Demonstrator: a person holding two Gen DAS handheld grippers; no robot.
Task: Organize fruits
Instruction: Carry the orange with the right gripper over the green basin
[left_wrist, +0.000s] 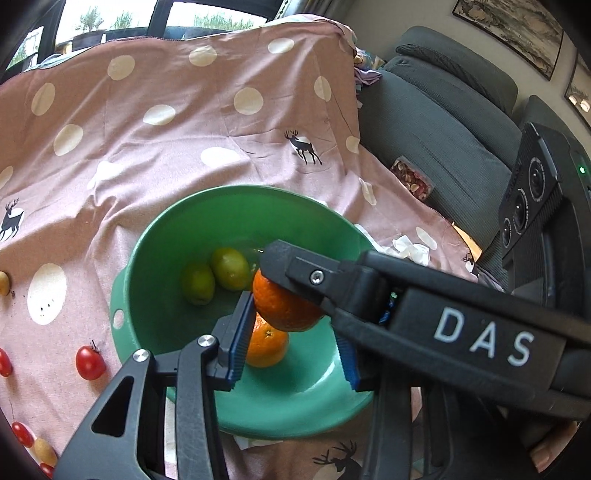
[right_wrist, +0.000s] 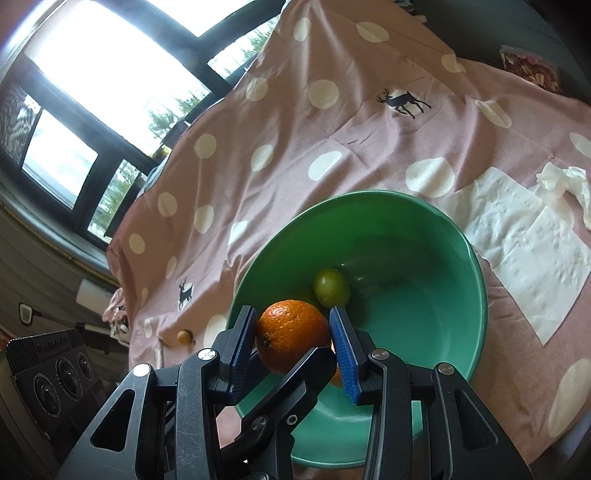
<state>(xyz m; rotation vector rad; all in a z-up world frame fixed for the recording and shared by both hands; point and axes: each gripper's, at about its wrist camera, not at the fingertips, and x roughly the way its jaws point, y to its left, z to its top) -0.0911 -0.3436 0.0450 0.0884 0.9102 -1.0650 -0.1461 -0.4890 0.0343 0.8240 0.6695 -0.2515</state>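
You have two green fruits (left_wrist: 214, 277) and one orange (left_wrist: 266, 345) in the green bowl (left_wrist: 155, 236). Your right gripper (right_wrist: 293, 341) grips a second orange (right_wrist: 291, 339) over the near rim; your left gripper (left_wrist: 293, 347) hangs narrow and empty. Tomatoes (left_wrist: 89, 362) wait on the worktop (left_wrist: 166, 122) to the left; tissues (right_wrist: 524, 240) lie right.

Daylight floods in from the window (right_wrist: 92, 77), blown out white on my right wrist feed. Soft, faint shadows on the cloth (left_wrist: 166, 140). Both feeds sharp centrally, with strong fisheye bending and dark vignetted corners.
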